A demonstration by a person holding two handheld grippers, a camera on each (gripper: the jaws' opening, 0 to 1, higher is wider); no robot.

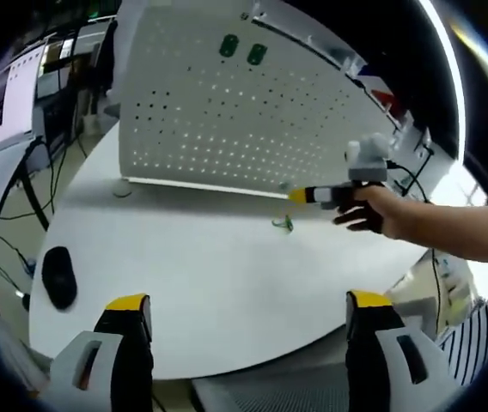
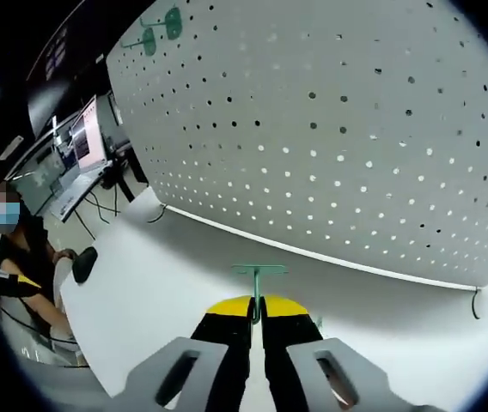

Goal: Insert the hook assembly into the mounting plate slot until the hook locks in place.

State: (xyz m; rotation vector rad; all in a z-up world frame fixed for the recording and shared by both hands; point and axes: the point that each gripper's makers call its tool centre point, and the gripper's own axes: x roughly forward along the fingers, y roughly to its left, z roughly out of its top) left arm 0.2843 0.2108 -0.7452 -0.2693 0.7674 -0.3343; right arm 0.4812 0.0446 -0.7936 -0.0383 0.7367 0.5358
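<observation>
Left gripper view
- Left gripper (image 1: 248, 313): its two yellow-tipped jaws stand wide apart at the bottom of the view, with nothing between them.
- Table (image 1: 210, 275): one white round table, seen below and ahead of the jaws.
- Pegboard (image 1: 227, 103): one white perforated board stands upright at the far side of the table.
- Green hooks on the board (image 1: 242, 50): two, side by side near the upper edge of the pegboard.
- Right gripper (image 1: 300, 196): it comes in from the right, held by a person's hand (image 1: 369, 210), with its yellow tip close to the lower edge of the pegboard.
- Green hook (image 1: 283, 224): one small green piece just below that tip; whether it touches the table I cannot tell.
- Mouse (image 1: 58, 276): one black mouse on the table at the left, well apart from the hook.

Right gripper view
- Right gripper (image 2: 256, 307): the two jaws are pressed together on the stem of the green hook (image 2: 258, 279), one piece, with its flat crossbar pointing to the pegboard (image 2: 338, 129).
- Hook position: near the bottom edge of the board, not yet in a hole.
- Green hooks on the board (image 2: 160, 27): two, at the upper left corner.
- Mouse (image 2: 83, 263): one, at the left on the table (image 2: 167, 283).
</observation>
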